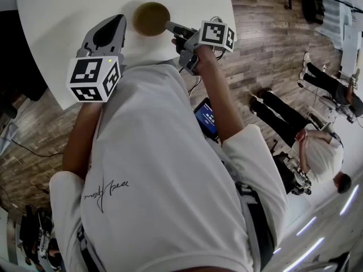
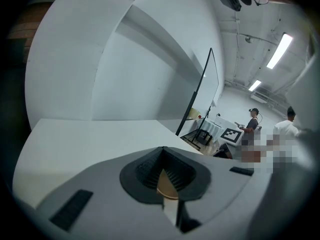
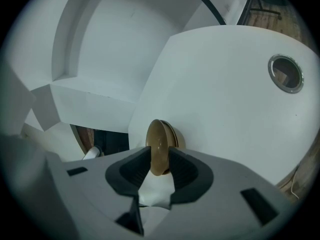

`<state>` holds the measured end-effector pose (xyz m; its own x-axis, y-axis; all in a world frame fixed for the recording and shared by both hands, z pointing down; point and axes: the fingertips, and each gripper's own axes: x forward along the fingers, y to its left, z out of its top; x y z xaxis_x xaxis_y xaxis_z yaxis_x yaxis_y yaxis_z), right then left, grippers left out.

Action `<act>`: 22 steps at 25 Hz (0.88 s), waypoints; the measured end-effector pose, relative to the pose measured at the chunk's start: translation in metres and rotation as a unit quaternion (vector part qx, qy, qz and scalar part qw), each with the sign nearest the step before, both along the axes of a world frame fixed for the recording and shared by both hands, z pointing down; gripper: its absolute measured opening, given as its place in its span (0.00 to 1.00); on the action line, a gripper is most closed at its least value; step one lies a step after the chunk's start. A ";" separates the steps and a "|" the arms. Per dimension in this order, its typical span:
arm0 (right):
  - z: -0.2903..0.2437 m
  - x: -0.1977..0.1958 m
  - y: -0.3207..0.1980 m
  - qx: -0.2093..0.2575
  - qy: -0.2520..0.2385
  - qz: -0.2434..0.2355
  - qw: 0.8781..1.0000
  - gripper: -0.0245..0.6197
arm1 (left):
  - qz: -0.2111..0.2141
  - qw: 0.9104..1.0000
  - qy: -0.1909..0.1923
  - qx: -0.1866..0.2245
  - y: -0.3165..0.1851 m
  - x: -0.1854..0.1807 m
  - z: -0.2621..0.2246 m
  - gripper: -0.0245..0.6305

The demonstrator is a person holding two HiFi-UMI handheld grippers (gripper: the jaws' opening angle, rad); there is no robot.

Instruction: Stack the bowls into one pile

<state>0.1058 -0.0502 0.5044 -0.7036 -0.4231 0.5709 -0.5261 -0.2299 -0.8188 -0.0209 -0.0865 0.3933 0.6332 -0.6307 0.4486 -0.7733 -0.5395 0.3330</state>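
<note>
Jaws of right gripper (image 3: 159, 155) spread, rim of stacked bowls (image 3: 159, 134) between them — seemingly untouched, left gripper (image 2: 163, 153) jaws together

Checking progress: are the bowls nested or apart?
Nested: the bowls show two rims, one inside the other, and the head view shows one pile on the table.

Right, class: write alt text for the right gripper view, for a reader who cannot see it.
The right gripper, its dark jaws apart, straddles the rim of the nested brown bowls, which rest on a white table. A round hole shows in the tabletop at upper right.
</note>
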 end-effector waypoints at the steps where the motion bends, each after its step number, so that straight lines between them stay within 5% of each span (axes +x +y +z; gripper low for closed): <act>1: -0.001 0.000 0.000 0.001 0.000 -0.002 1.000 0.22 | -0.002 1.000 0.001 -0.001 0.000 -0.002 0.001 0.04; 13: -0.014 0.003 0.001 0.016 0.023 -0.012 1.000 0.21 | -0.010 1.000 0.018 0.001 -0.003 -0.011 0.002 0.05; 22: -0.046 -0.005 0.000 0.079 0.058 -0.045 0.994 0.12 | -0.011 1.000 0.026 0.008 -0.001 -0.010 -0.005 0.05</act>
<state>0.1009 -0.0504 0.4579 -0.6757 -0.4532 0.5814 -0.6315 -0.0509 -0.7737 -0.0309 -0.0878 0.3883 0.6406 -0.6516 0.4062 -0.7675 -0.5275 0.3642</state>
